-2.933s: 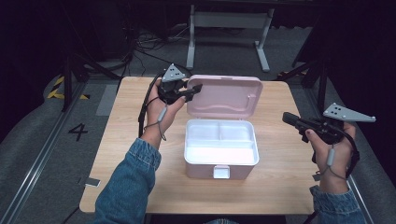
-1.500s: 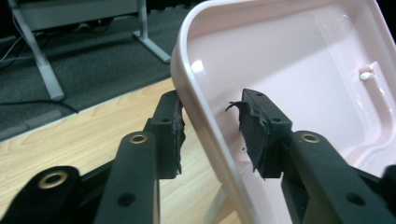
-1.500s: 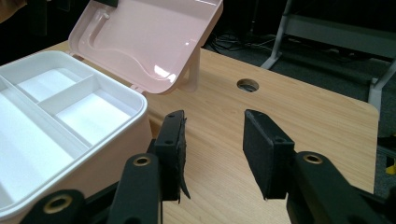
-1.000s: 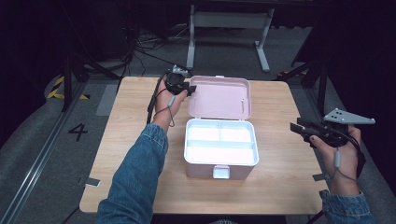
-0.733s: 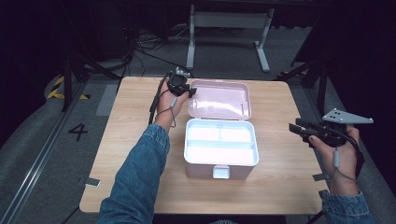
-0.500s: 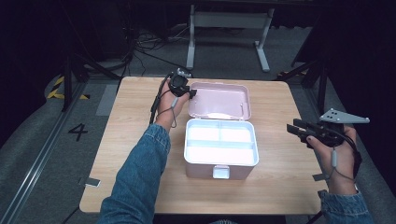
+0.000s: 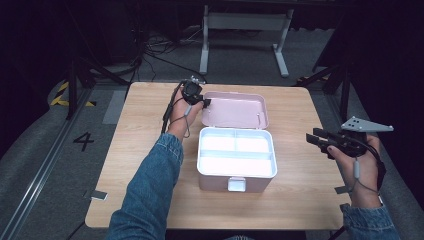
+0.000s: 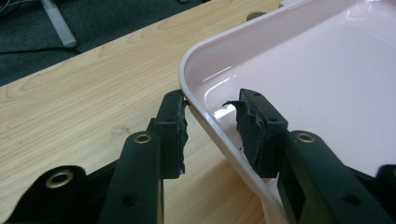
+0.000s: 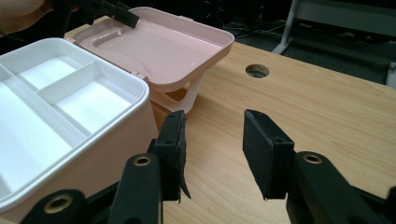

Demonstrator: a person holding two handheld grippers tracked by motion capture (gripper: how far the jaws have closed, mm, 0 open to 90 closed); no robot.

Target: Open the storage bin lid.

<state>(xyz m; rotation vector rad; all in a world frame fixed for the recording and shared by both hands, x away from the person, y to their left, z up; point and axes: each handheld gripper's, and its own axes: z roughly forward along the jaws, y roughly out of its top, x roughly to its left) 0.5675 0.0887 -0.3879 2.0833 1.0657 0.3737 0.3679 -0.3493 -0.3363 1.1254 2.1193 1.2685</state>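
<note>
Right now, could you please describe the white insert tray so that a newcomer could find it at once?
On the wooden table stands a pink box with its lid swung open behind it. The white tray sits in the top of the box; unlike the smooth pink lid, it is white and split into compartments.

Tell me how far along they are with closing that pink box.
Barely started. The lid is open behind the box, whose white tray is exposed. The left tool straddles the lid's rim, not visibly clamped. The right tool hovers open beside the box. Swinging the lid over and latching remain.
</note>
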